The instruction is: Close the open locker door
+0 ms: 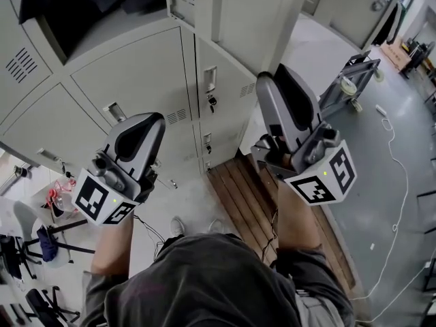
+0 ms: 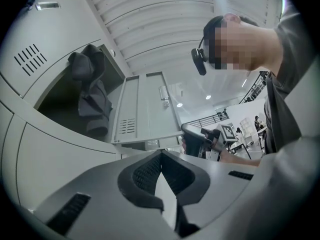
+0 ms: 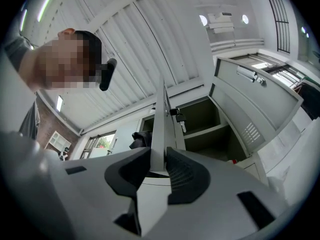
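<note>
No words, numbers or brand names can be read; the only printed marks are black-and-white square patterns on the left marker cube (image 1: 102, 201) and right marker cube (image 1: 321, 178).

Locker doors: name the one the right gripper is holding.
The open door seen edge-on, clamped between the right gripper's jaws, with a key hanging at its lock. The other open door, further right, shows its face and is untouched.

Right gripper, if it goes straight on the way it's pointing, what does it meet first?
The open locker door: its edge sits between the right gripper's tongs, which look closed on it, so going on would probably only slide them deeper along the panel.
</note>
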`<state>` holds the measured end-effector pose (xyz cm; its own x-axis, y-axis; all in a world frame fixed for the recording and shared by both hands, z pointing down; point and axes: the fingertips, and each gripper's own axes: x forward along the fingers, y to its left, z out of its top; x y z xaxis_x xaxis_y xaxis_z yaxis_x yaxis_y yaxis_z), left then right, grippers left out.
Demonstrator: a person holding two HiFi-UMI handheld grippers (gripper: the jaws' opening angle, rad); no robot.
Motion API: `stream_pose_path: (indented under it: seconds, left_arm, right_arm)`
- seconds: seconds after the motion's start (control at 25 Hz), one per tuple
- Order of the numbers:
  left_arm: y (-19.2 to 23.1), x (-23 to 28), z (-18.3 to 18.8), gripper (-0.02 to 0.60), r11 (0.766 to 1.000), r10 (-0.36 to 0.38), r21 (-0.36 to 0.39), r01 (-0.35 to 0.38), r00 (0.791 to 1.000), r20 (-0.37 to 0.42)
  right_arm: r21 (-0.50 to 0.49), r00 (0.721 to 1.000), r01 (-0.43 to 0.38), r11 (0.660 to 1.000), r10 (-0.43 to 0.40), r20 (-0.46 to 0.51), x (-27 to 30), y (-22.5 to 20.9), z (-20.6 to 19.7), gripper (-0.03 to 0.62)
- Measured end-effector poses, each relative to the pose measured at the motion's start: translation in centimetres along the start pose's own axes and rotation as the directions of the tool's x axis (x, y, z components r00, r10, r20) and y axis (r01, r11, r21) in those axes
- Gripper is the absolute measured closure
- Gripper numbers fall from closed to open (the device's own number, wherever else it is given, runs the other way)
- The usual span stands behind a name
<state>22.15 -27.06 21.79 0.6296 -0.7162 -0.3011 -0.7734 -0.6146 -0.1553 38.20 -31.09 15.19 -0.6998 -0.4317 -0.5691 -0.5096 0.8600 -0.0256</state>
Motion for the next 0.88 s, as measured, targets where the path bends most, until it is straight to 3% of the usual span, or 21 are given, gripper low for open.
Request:
stream_pose_path:
  seconds: [0.88]
  left_arm:
    - [4.7,-7.8,2.3,0.566,0.999,0.042,-0.003,-0.042,0.999,0.02]
  right_arm:
    - [-0.112,0.996,-0.085,0.99,0.082,-0.03,4.5,10.1,-3.1,0.474]
